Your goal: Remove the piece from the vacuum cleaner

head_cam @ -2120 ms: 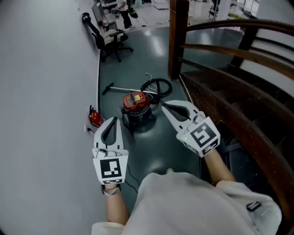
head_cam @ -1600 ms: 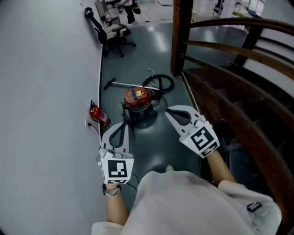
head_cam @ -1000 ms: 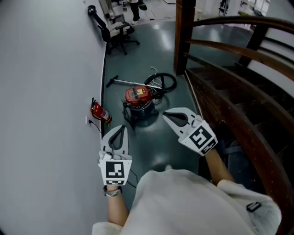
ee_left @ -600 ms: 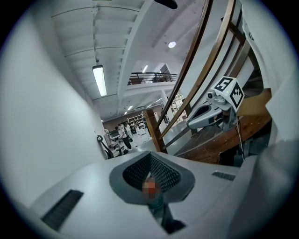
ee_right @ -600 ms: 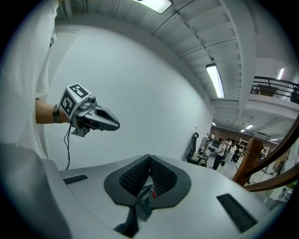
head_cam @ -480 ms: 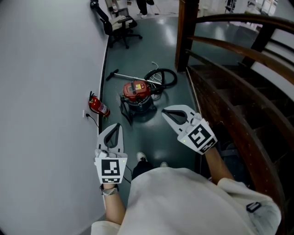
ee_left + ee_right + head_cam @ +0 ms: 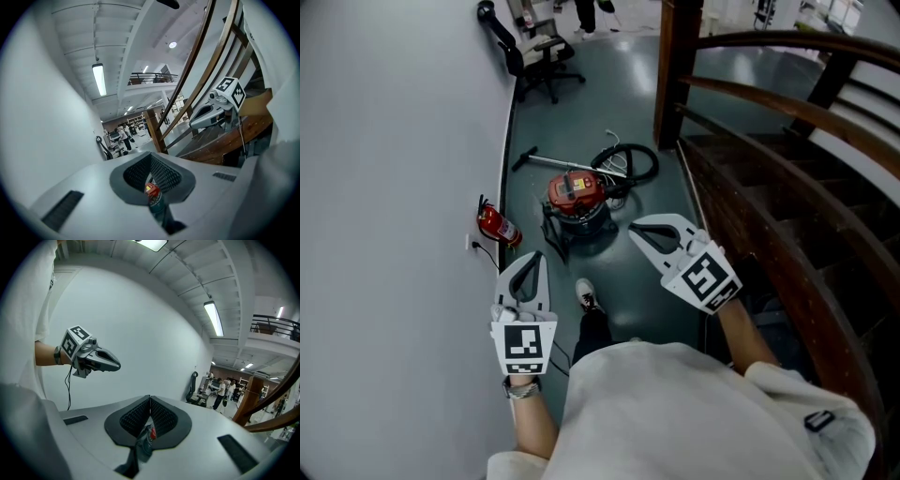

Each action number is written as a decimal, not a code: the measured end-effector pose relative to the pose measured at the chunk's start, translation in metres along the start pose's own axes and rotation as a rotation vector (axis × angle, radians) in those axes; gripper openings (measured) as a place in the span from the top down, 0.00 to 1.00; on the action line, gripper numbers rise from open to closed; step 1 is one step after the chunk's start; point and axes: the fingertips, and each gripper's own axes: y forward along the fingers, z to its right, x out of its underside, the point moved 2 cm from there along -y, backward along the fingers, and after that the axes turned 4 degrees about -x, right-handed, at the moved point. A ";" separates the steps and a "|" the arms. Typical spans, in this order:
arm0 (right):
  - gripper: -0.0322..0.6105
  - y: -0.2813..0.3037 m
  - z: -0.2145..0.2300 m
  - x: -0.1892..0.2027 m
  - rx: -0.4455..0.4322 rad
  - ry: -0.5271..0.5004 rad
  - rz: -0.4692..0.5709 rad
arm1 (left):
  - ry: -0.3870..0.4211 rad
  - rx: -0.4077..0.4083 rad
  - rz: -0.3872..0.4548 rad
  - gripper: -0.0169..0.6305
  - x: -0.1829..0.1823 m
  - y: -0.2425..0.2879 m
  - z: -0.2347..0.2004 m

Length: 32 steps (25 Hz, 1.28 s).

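The vacuum cleaner (image 7: 575,194) stands on the dark floor ahead, a red lid on a dark drum. Its black hose (image 7: 628,161) is coiled behind it, and a metal wand (image 7: 555,162) lies to the left of the hose. Both grippers hang in the air short of it, apart from it. My left gripper (image 7: 534,259) is shut and empty, near the wall. My right gripper (image 7: 636,228) is shut and empty, to the drum's right. In the left gripper view the closed tips (image 7: 151,157) frame the red lid (image 7: 151,189). The right gripper view's tips (image 7: 150,400) are closed too.
A red fire extinguisher (image 7: 494,225) stands against the white wall (image 7: 394,187) on the left. A wooden staircase with a railing (image 7: 769,178) fills the right side. An office chair (image 7: 536,58) stands farther back. My shoe (image 7: 587,294) is on the floor between the grippers.
I have stepped forward: a shoe and a dark trouser leg now show on the floor below the vacuum cleaner. Both grippers stay shut and hold roughly the same places in the picture.
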 end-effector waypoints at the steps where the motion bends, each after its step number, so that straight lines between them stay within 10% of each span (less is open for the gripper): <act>1: 0.90 0.004 0.003 0.000 0.001 -0.003 -0.002 | -0.001 0.001 0.003 0.98 0.000 0.005 -0.004; 32: 0.90 0.226 0.134 -0.022 0.019 -0.047 -0.090 | -0.052 0.070 -0.043 0.98 0.061 0.183 -0.188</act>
